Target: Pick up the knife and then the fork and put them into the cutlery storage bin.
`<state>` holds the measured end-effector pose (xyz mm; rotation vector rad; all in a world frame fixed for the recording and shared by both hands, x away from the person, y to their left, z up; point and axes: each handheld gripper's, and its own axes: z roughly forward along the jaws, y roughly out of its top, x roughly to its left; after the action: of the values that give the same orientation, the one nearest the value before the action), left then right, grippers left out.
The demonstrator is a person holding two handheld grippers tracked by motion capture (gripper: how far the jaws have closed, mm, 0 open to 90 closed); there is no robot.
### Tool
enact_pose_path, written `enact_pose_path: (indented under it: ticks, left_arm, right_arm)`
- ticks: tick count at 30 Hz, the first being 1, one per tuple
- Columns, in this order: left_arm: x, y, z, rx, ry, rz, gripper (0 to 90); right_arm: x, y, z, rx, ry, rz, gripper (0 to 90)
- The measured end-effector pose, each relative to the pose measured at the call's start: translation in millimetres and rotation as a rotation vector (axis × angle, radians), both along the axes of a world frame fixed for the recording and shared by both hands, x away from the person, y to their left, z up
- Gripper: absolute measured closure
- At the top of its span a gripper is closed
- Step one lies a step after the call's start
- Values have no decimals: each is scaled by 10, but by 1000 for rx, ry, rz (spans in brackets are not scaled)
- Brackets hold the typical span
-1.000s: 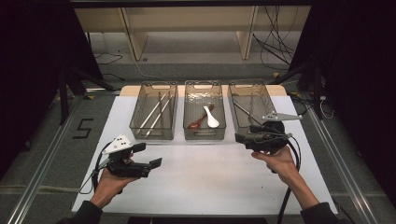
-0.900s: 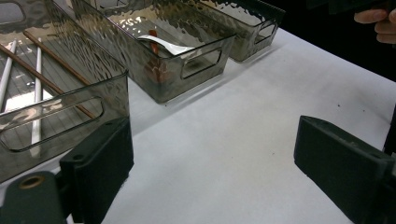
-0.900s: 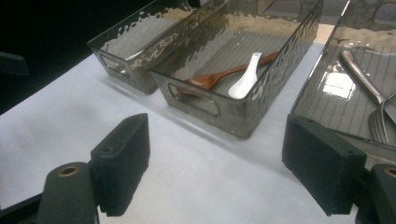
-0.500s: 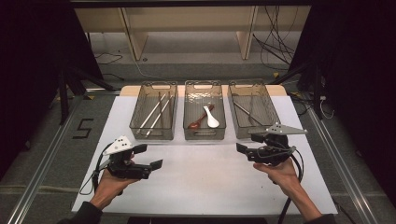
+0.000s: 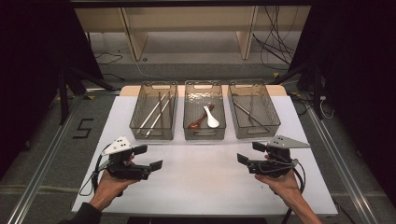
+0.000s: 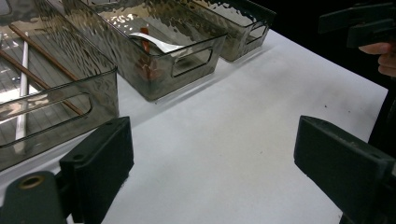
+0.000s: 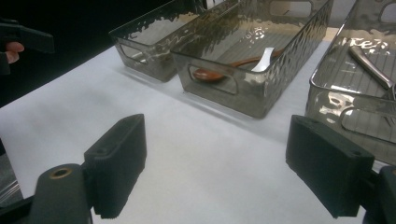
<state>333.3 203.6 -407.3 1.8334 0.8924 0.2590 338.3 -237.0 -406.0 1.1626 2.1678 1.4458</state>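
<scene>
Left gripper (image 5: 147, 157) released, empty, low over table (image 5: 201, 186) | right gripper (image 5: 249, 152) released, empty | nearest work I judge: middle bin (image 5: 204, 115) with white spoon (image 5: 210, 116) and brown spoon (image 5: 198, 120) | lies forward, between my grippers; spoon axes run diagonally | neither hand clearly nearer.

a black "5" (image 5: 84, 128), marked on the floor (left of table)
</scene>
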Motion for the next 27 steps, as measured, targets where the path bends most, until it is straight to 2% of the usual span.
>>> enact_pose_path:
  ticks: [4,6,10,13,27]
  left_arm:
    - [-11,-8,3,-1,1,-5,113]
    - [-19,-14,-7,-14,14,-6,113]
    - [-22,-19,-10,-10,13,-8,113]
    - [-17,-16,-13,-7,15,-8,112]
    - [-7,-19,-23,-3,14,-3,112]
  right_arm:
    - [-66,-17,-37,-4,2,-3,206]
    - [-100,-31,-57,6,10,-5,205]
    - [-159,-41,-68,-9,0,-3,203]
    - [-165,-61,-59,-1,-10,-11,203]
    - [-154,-58,-57,-5,-8,-13,196]
